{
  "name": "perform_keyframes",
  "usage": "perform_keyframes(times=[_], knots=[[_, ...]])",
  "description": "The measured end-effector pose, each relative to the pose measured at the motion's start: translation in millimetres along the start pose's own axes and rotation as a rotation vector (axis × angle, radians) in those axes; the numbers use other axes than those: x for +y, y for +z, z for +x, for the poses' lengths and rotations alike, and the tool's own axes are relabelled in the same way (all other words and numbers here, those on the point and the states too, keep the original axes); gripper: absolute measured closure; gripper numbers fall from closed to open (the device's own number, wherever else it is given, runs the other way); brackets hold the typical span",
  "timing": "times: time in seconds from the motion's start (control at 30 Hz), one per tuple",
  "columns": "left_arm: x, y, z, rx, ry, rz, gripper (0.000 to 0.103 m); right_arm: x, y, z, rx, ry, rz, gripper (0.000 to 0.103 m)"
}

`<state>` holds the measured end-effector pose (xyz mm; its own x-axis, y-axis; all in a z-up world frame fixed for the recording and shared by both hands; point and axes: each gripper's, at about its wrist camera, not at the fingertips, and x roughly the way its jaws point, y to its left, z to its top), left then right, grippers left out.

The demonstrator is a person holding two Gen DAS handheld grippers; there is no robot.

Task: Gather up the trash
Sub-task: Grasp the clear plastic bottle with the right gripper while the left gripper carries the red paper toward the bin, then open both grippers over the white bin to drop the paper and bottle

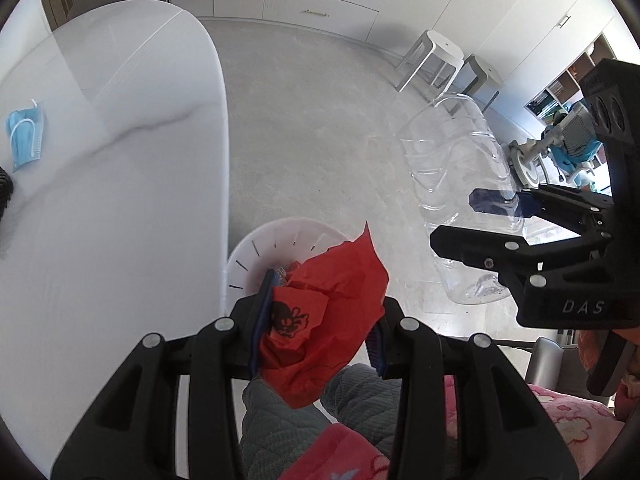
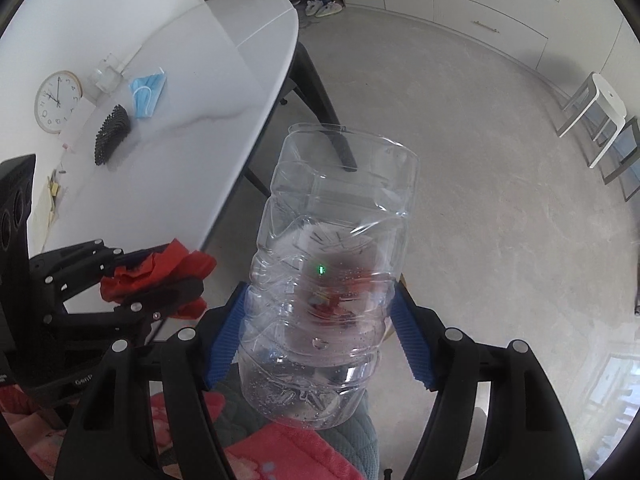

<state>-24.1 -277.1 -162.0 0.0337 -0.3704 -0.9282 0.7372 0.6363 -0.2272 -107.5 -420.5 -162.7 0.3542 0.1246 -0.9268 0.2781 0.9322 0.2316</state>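
Observation:
My left gripper (image 1: 318, 328) is shut on a crumpled red paper (image 1: 340, 292) with a black print. It hangs over a white slotted bin (image 1: 272, 240) that stands on the floor beside the table edge. My right gripper (image 2: 320, 328) is shut on a clear, dented plastic bottle (image 2: 332, 220), its blue pads pressed against both sides. In the left wrist view the bottle (image 1: 452, 152) and right gripper (image 1: 460, 220) hang to the right of the bin. In the right wrist view the left gripper (image 2: 180, 268) with the red paper (image 2: 194, 262) sits at the left.
A white table (image 1: 120, 160) fills the left side, bearing a blue face mask (image 2: 147, 94), a black brush (image 2: 112, 132) and a round clock (image 2: 58, 100). Two stools (image 1: 436, 60) stand by the white cabinets. A person's pink and grey-green clothing shows below the grippers.

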Motion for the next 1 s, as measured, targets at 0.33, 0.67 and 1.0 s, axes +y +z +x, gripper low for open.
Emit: perform_keyframes(times=[0.33, 0.67, 1.0], knots=[[-16, -7, -6, -0.021, 0.049, 0.003, 0.032, -15, -9, -10, -0.018, 0.019, -0.013, 0.033], [-11, -10, -14, -0.036, 0.086, -0.047, 0.016, -19, -10, -10, -0.012, 0.021, -0.016, 0.033], [20, -22, -30, -0.046, 0.142, -0.164, 0.014, 3, -9, 9, 0.043, 0.041, -0.08, 0.031]])
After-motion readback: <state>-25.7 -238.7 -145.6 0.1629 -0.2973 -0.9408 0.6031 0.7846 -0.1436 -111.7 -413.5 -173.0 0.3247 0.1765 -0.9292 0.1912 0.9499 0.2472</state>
